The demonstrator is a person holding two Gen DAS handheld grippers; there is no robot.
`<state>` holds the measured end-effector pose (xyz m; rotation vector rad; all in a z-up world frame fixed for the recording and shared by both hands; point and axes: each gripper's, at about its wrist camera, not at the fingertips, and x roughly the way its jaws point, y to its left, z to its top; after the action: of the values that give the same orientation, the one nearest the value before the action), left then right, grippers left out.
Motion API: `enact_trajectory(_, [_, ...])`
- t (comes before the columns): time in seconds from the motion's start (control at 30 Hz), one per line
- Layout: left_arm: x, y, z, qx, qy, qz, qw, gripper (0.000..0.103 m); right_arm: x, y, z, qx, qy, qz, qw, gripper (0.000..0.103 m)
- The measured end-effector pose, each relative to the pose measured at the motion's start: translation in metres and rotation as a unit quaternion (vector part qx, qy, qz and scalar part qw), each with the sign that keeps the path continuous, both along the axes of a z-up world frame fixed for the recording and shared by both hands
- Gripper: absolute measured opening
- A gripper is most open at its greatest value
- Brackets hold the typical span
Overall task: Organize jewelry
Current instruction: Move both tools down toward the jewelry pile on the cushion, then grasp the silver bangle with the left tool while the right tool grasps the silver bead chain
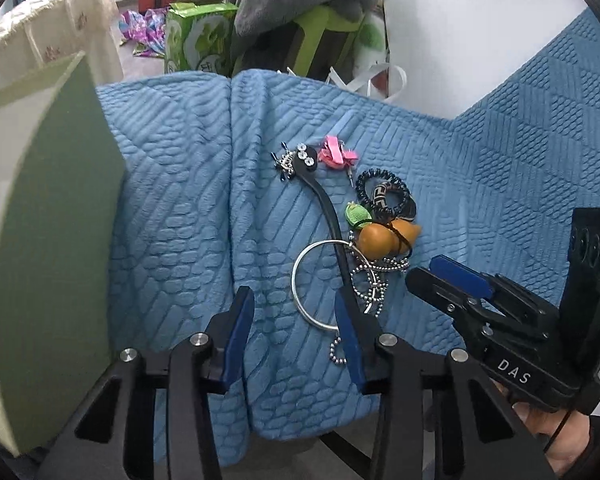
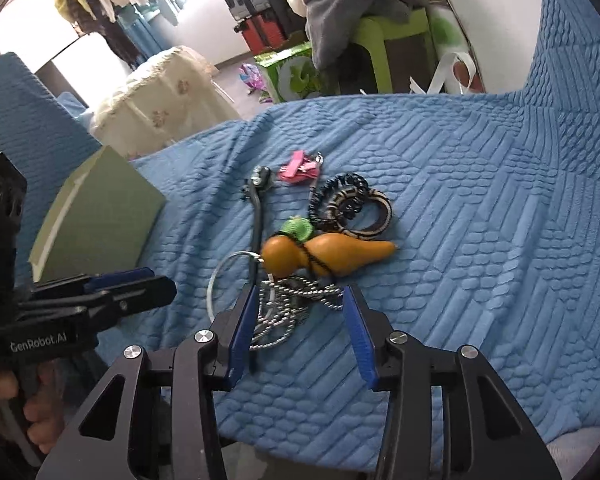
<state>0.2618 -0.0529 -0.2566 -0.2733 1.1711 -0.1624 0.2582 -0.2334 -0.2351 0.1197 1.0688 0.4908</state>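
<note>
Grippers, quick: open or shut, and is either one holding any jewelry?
Left gripper: jaws open, holding nothing, above the blue sofa cover.
Right gripper: jaws open, holding nothing, with the ball chain lying between them.

Blue quilted cover (image 1: 188,184), on it green box (image 1: 52,216), silver bangle (image 1: 300,280), ball chain (image 1: 374,280), gourd charm (image 1: 384,238), pink clip (image 1: 336,154), black hairband (image 1: 324,200), hair ties (image 1: 384,192).

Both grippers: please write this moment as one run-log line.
left gripper: open, empty | right gripper: open, over ball chain | green box: left

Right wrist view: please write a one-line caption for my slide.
Open right gripper poised over a ball chain beside an orange gourd charm on a blue quilted cover.
</note>
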Motion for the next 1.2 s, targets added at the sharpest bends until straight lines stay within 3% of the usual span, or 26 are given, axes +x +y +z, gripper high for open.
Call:
enact_trajectory(0.1, [0.005,-0.006,-0.007,0.003,0.003,-0.008,1.0000,0.032,0.009,0.000,-0.015,-0.023,0.021,-0.001,1.000,0.041])
enact_trajectory(0.2, [0.012,-0.014,-0.015,0.005,0.011,-0.016,0.9998,0.027,0.014,-0.003,-0.024,-0.010,0.033,-0.003,0.999,0.041])
enact_trajectory(0.37, [0.021,-0.023,-0.023,0.029,0.009,-0.022,0.9993,0.026,0.018,0.000,-0.025,-0.026,0.012,0.004,1.000,0.038])
enact_trajectory(0.43, [0.024,-0.024,-0.026,0.036,0.011,-0.023,0.9990,0.020,0.016,0.005,-0.024,-0.037,0.005,0.015,0.999,0.034])
enact_trajectory(0.73, [0.037,-0.039,-0.031,0.094,-0.002,-0.044,0.9946,0.020,0.012,0.009,-0.026,-0.034,0.011,0.032,0.999,0.012])
enact_trajectory(1.07, [0.040,-0.056,-0.036,0.156,-0.034,-0.056,0.9856,0.022,0.003,0.010,-0.023,-0.004,0.028,0.041,0.999,0.006])
enact_trajectory(1.13, [0.040,-0.058,-0.036,0.153,-0.038,-0.055,0.9860,0.008,0.001,0.010,-0.021,-0.007,0.027,0.038,0.999,0.005])
enact_trajectory(1.2, [0.039,-0.060,-0.037,0.154,-0.037,-0.055,0.9858,0.004,-0.001,0.007,-0.018,-0.001,0.025,0.033,0.999,0.005])
